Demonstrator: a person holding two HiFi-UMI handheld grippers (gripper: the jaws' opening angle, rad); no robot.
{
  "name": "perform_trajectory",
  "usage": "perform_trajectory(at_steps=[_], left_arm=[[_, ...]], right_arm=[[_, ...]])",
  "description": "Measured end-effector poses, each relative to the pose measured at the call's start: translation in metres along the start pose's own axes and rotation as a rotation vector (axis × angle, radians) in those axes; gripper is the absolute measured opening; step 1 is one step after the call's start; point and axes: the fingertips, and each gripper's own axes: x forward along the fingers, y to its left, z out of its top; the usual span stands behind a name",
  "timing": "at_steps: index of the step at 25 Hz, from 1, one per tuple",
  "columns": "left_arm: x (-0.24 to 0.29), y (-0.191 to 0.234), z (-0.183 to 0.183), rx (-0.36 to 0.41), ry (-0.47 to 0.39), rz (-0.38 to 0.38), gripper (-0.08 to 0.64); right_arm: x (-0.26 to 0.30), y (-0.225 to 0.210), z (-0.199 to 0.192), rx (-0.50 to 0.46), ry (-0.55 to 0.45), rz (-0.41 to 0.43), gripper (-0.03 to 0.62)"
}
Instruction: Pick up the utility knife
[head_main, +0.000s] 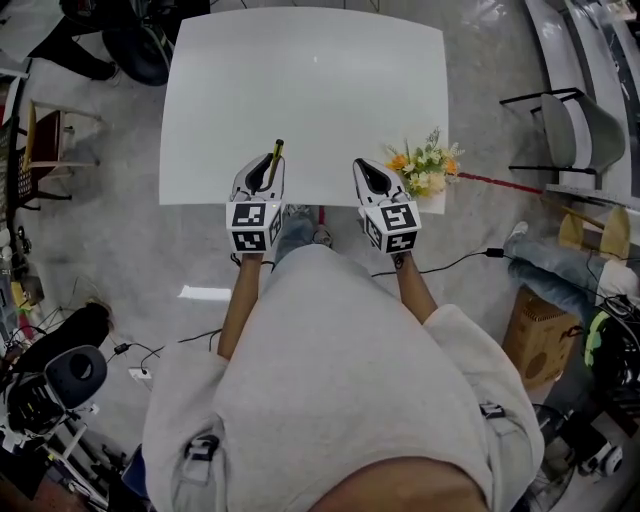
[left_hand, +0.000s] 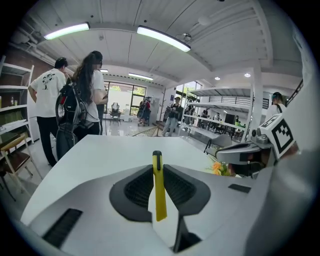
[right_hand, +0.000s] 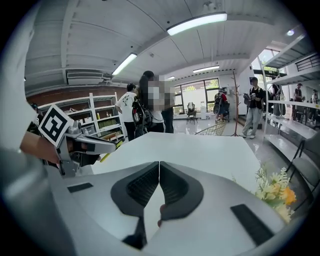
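A slim yellow utility knife (left_hand: 159, 187) with a black tip stands clamped between the dark pads of my left gripper (left_hand: 157, 172), held above the white table (left_hand: 110, 155). In the head view the knife (head_main: 274, 160) pokes forward out of the left gripper (head_main: 262, 175) near the table's front edge. My right gripper (head_main: 374, 178) hovers at the same edge, to the right; its jaws (right_hand: 159, 175) are shut with nothing between them. From the right gripper view the left gripper (right_hand: 82, 145) shows at the left with the yellow knife (right_hand: 107, 155) in it.
A bunch of yellow and orange flowers (head_main: 425, 168) sits at the table's front right corner, close to my right gripper. The flowers (right_hand: 277, 190) also show at right. People stand past the far end of the table (left_hand: 75, 110). Chairs (head_main: 575, 130) flank the table.
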Motion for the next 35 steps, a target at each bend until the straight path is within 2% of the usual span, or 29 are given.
perform_trajectory(at_steps=[19, 23, 28, 35], left_arm=[[-0.031, 0.008, 0.071, 0.070, -0.205, 0.026, 0.071], [-0.031, -0.002, 0.081, 0.083, -0.238, 0.033, 0.071], [-0.047, 0.007, 0.088, 0.095, -0.270, 0.036, 0.071], [-0.049, 0.000, 0.091, 0.097, -0.283, 0.049, 0.071]], right_arm=[[-0.011, 0.004, 0.082, -0.092, -0.217, -0.050, 0.031], [-0.018, -0.004, 0.089, -0.097, -0.251, -0.047, 0.032], [-0.020, 0.010, 0.100, -0.118, -0.277, -0.056, 0.031], [-0.024, 0.005, 0.103, -0.123, -0.291, -0.051, 0.031]])
